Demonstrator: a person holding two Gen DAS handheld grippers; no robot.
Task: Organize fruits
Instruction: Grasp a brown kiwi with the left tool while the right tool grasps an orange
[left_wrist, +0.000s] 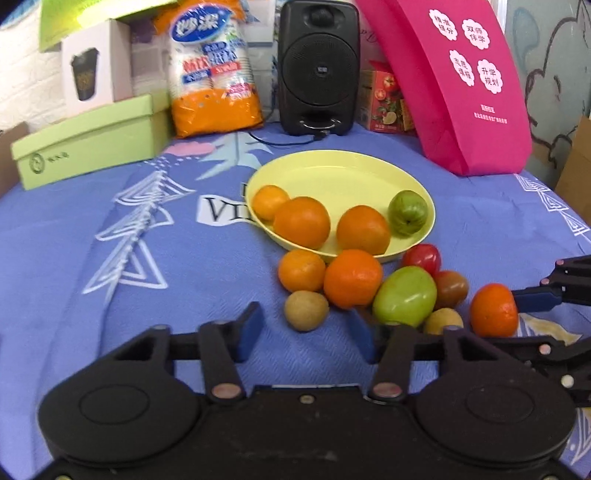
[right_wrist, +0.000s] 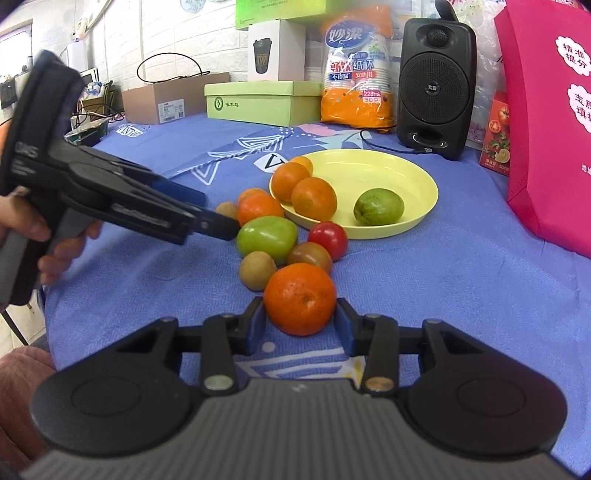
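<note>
A yellow plate holds three oranges and a green fruit. Loose fruit lies in front of it on the blue cloth: oranges, a green apple, a red tomato, a brownish tomato and kiwis. My right gripper has its pads against both sides of an orange resting on the cloth. My left gripper is open and empty, its fingers just short of a kiwi and the apple.
At the back stand a green box, a pack of paper cups, a black speaker with a cable, and a pink bag. A cardboard box sits back left. The table edge drops off at left in the right wrist view.
</note>
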